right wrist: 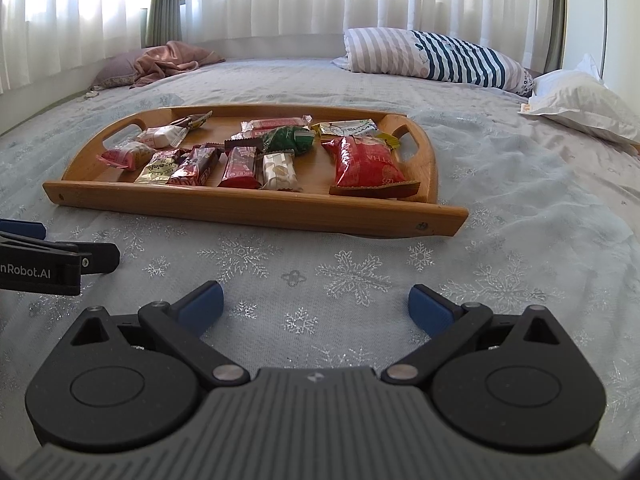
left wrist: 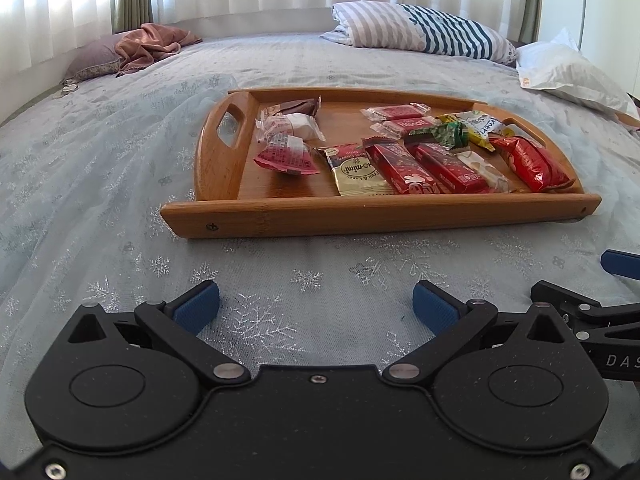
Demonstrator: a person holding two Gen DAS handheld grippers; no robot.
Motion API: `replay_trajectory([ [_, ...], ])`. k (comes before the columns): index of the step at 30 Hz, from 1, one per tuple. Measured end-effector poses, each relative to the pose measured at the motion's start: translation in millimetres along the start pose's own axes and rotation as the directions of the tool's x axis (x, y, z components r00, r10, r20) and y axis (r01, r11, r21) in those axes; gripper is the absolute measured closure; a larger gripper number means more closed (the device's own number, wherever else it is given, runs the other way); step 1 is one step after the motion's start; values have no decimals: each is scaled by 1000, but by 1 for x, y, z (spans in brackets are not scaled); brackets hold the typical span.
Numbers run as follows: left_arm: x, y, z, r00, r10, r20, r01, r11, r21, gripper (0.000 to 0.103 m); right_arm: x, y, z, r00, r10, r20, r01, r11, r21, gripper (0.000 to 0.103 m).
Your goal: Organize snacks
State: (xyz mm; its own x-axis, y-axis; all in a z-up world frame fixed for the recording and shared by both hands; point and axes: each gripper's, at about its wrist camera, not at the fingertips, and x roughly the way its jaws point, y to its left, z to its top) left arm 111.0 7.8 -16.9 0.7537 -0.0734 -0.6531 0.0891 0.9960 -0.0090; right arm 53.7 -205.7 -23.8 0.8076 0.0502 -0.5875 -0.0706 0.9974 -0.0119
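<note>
A wooden tray (left wrist: 380, 216) (right wrist: 256, 206) with cut-out handles lies on the bed and holds several wrapped snacks: red bars (left wrist: 400, 164) (right wrist: 240, 168), a gold packet (left wrist: 358, 170), a red bag (left wrist: 532, 162) (right wrist: 366, 162), a green packet (left wrist: 440, 134) (right wrist: 290, 138) and white wrapped sweets (left wrist: 294, 124). My left gripper (left wrist: 316, 306) is open and empty, low over the bedspread in front of the tray. My right gripper (right wrist: 316, 304) is open and empty too, beside it; its side shows in the left wrist view (left wrist: 600, 312).
The bed has a pale snowflake bedspread (left wrist: 120, 184). A striped pillow (left wrist: 420, 30) and a white pillow (left wrist: 568, 68) lie at the back right, a pink cloth (left wrist: 152, 42) on a mauve pillow at the back left. Curtains hang behind.
</note>
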Motion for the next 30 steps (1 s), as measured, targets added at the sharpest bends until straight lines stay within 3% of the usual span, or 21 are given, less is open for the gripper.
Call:
replay_trajectory([
  [30,2,-1,-2,1000,3,3,-3,1000,1,0,0,0,0,1000,0,0,0,1000,0,0],
])
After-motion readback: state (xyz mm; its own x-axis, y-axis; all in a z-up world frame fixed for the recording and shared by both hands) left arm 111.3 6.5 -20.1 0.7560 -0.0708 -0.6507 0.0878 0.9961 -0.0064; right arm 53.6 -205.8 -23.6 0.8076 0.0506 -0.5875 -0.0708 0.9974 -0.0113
